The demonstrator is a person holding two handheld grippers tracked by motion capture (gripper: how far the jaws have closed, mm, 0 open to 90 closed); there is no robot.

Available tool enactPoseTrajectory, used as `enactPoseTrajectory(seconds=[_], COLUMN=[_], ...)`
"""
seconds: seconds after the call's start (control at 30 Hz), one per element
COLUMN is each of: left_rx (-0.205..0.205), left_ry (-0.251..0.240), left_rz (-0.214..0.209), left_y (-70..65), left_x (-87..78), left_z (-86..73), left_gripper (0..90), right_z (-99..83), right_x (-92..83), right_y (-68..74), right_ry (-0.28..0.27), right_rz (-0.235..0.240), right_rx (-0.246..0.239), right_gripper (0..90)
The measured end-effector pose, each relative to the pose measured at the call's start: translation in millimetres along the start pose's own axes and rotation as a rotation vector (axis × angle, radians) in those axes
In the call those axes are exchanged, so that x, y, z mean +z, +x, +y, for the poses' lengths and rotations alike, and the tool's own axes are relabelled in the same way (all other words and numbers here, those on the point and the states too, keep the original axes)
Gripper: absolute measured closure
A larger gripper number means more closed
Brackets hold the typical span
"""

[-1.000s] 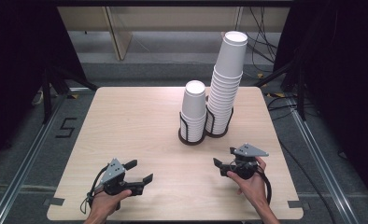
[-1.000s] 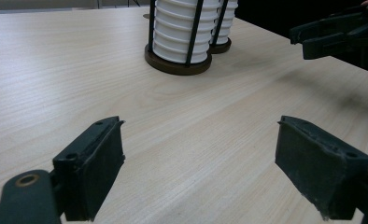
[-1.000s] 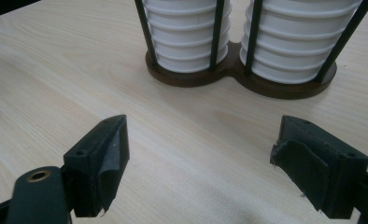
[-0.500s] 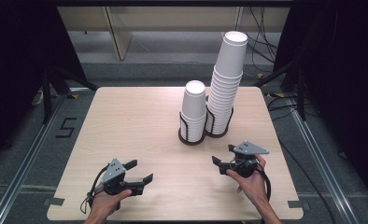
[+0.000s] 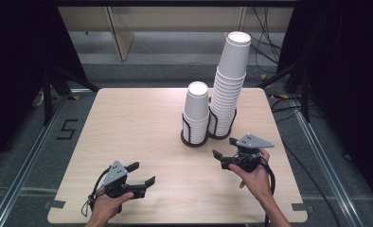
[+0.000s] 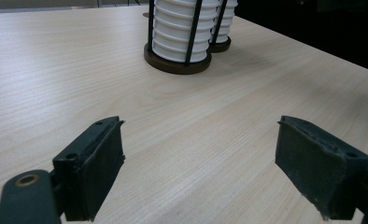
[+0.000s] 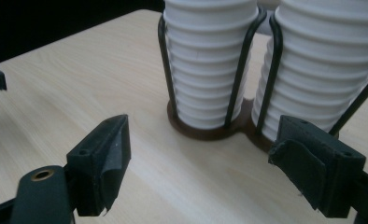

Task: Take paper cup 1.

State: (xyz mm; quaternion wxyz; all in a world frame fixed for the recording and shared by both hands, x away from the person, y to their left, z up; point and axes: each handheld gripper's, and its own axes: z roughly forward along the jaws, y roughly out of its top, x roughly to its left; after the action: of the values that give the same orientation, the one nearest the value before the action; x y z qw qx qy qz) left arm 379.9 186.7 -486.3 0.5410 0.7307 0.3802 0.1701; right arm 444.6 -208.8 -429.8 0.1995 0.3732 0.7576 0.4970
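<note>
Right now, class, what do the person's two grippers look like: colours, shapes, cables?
Both the left gripper and the right gripper are black, each with two blocky jaws lined with dark pads. A grey three-cornered plate with small holes sits on top of each, and a black cable trails back. No sleeves show.

A pale wooden surface (image 5: 128, 123) stands on a grey floor (image 5: 28, 142), where a dark "5" (image 5: 66, 128) is marked. Black curtains (image 5: 19, 56) hang at both sides. Cables (image 5: 265, 33) trail behind; a light board (image 5: 120, 33) leans beyond.
</note>
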Motion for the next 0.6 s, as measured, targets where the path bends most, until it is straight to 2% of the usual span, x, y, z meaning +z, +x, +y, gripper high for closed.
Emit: enactPoseTrajectory(seconds=[0.1,0.2,0.23,0.3,0.33,0.4,0.43,0.57,0.6], left_rx=[0.001,-0.001,-0.002,0.0,-0.002,0.0,0.0,0.003,0.001], left_ry=[-0.003,-0.014,-0.012,-0.012,-0.011,-0.011,-0.012,-0.011,-0.01], left_rz=[0.001,-0.005,0.001,0.0,-0.001,-0.001,-0.002,0.0,-0.001], left_y=[0.1,0.6,0.4,0.5,0.6,0.5,0.3,-0.2,-0.2], left_x=[-0.2,-0.1,-0.8,-0.8,-0.8,-0.7,-0.6,-0.7,-0.6], left_z=[0.2,0.3,0.5,0.5,0.3,0.3,0.5,0.5,0.3], left_gripper=[14.5,14.5,14.5,14.5,14.4,14.4,14.4,14.5,14.5], right_z=[16.2,26.3,34.4,37.2,46.7,49.9,60.4,74.4,83.5], right_x=[1.7,2.9,5.6,6.7,9.7,10.9,14.5,17.6,20.0], right_y=[2.8,5.7,7.5,9.3,11.3,11.9,13.2,14.0,14.8], right_ry=[-0.017,-0.001,-0.026,-0.034,-0.043,-0.054,-0.076,-0.086,-0.102], right_rz=[0.006,-0.012,-0.01,-0.012,0.008,0.001,0.01,0.0,-0.011], right_rx=[-0.009,-0.026,-0.031,-0.019,-0.012,-0.02,-0.021,-0.023,-0.003], right_gripper=[19.3,17.9,18.2,18.1,18.1,18.1,17.9,17.7,17.2])
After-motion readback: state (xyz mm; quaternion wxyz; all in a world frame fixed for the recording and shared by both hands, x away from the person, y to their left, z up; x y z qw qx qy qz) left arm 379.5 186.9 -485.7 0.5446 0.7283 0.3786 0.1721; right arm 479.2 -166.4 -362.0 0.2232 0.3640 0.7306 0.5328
